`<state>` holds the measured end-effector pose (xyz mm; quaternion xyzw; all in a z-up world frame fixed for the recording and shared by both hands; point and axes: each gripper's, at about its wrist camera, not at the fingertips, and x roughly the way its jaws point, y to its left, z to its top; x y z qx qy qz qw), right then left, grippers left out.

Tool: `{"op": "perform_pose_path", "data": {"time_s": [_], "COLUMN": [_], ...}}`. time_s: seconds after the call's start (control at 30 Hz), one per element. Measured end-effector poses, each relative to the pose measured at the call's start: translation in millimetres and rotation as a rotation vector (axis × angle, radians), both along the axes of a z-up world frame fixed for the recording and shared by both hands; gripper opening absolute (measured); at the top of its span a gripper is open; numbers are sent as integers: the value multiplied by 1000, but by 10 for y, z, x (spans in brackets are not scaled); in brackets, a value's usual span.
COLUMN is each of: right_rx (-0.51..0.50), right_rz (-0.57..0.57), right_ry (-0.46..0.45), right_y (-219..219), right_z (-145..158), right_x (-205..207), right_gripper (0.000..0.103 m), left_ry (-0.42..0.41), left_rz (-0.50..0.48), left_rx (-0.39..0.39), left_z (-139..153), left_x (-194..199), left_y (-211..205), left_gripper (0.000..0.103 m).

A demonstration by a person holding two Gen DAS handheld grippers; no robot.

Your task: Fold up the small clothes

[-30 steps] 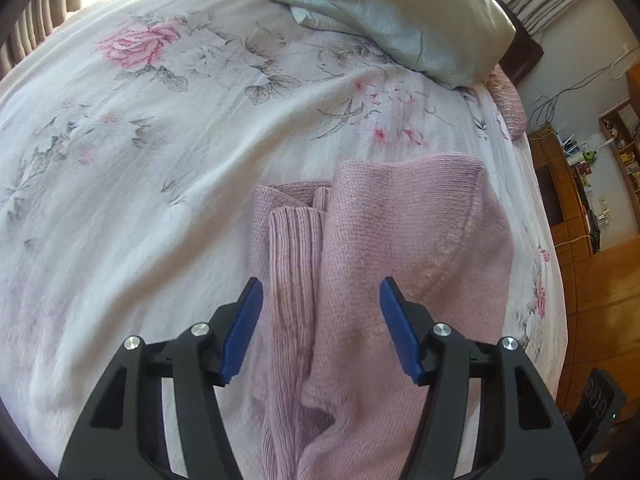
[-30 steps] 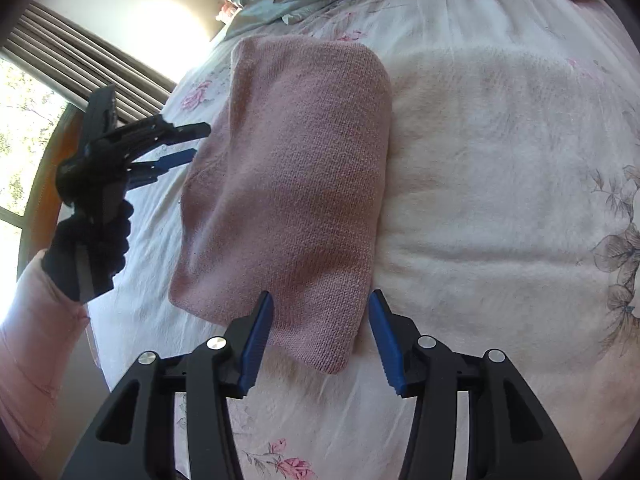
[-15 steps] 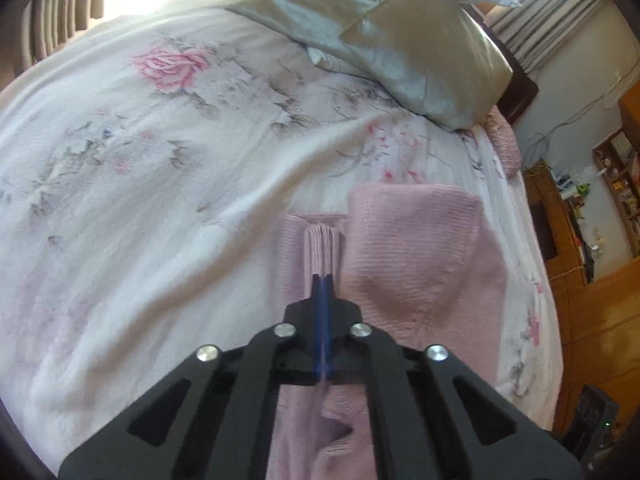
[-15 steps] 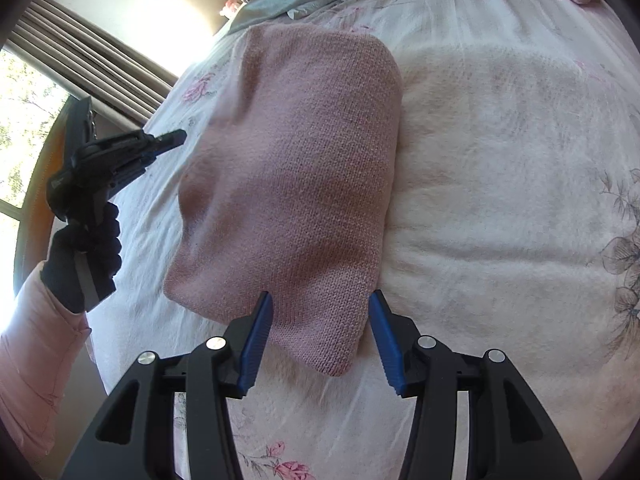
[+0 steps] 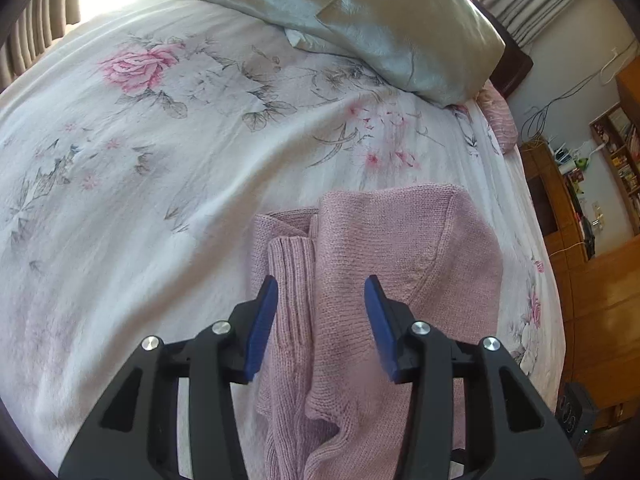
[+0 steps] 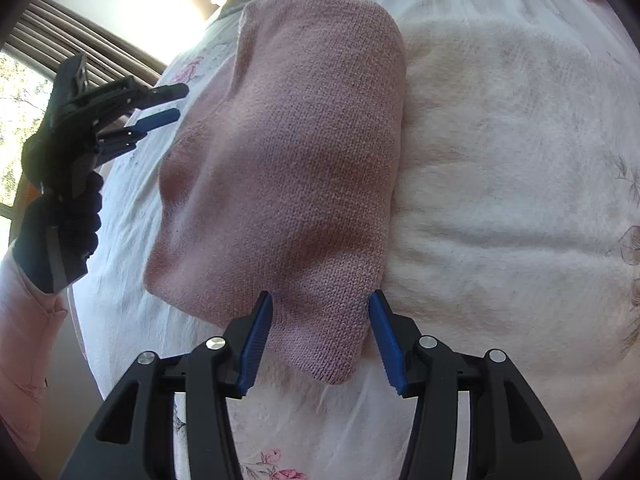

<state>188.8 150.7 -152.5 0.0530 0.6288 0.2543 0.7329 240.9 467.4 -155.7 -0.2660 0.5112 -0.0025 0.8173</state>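
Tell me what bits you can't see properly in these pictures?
- Sweater: its near end is cut off by the left wrist view's bottom edge, behind the left gripper.
- Shelf items: too small, left view.
- Sweater's folded-under layers: hidden beneath its top side, right view.

the left gripper [image 5: 320,296] has its jaws wide apart, and nothing is held between them. its two blue pads [image 5: 262,320] point forward and a little down. seen from the right wrist camera, the left gripper [image 6: 162,104] is up in the air, off to the side, with a gap between its two tips. a hand in a dark glove [image 6: 60,216] holds its handle, and a pink sleeve [image 6: 24,320] covers the arm below it. the right gripper [image 6: 320,308] also has its jaws wide apart, and they grip nothing. its blue pads [image 6: 384,340] point forward and down.
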Motion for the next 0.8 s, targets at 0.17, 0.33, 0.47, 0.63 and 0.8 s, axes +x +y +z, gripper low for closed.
{"op": "perform_pose_path", "data": {"time_s": [0.17,0.33,0.47,0.63,0.8], "right_rx": [-7,-8,-8,-1,-6], "right_rz": [5,-11,-8,-27,-30], "right_ry": [-3,11,10,8,16], "right_y": [-18,-77,-107,-175,-187], "right_z": [13,7,8,11,-31], "right_x": [-26,4,2,33,40], "right_gripper": [52,52,52,52,52], "left_ry": [25,11,-120,-145,-9], "left_rz": [-34,-47,-17,30,38], "left_rx": [-2,-9,-68,-18,36], "left_z": [-148,-133,178,193,-366], "left_x": [156,222,2,-211,-112], "left_y": [-130,-211,-174,0,10], "left_gripper": [33,9,8,8,11]}}
